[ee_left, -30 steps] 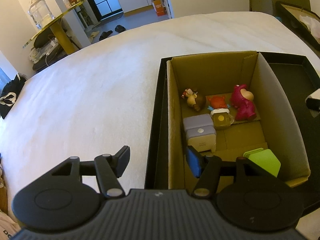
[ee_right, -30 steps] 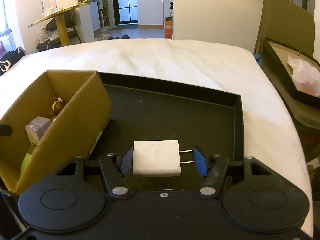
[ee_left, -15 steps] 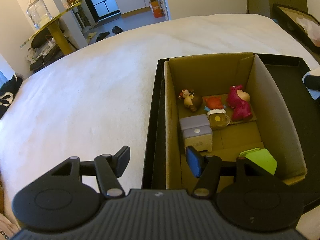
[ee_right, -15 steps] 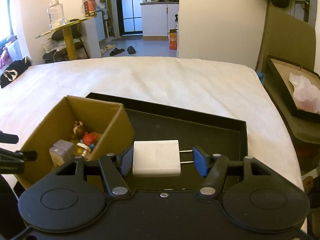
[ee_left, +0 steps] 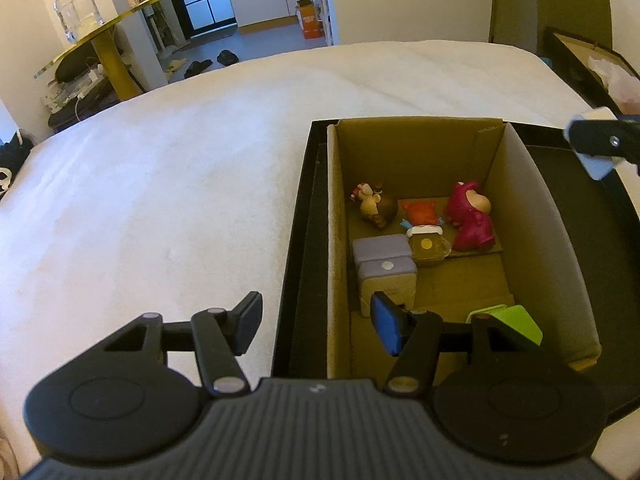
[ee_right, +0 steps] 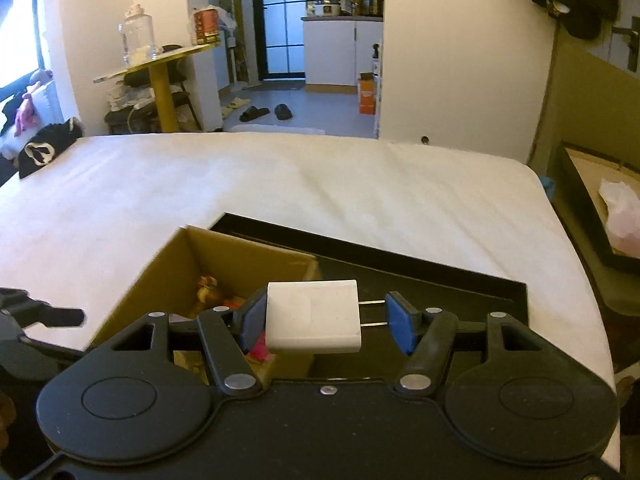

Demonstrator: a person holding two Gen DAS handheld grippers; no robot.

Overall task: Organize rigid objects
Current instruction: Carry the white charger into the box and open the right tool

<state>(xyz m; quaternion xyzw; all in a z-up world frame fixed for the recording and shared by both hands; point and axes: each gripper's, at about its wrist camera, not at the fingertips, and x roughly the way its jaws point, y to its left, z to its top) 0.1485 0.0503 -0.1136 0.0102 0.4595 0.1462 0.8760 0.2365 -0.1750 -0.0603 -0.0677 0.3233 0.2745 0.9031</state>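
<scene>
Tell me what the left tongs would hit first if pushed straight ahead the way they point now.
Probably the cardboard box: the open left tongs straddle its near-left wall, so that wall or the black tray rim comes first. Depth is unclear.

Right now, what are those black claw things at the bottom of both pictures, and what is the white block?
They are grabbers that a person holds, one per hand, each with a camera looking along its two fingers. The left gripper is open and empty, above the edge of a cardboard box holding small toys, such as a pink bear. The box sits in a black tray on a white bed. The right gripper holds the white block, a plug-in charger, near that box.
</scene>
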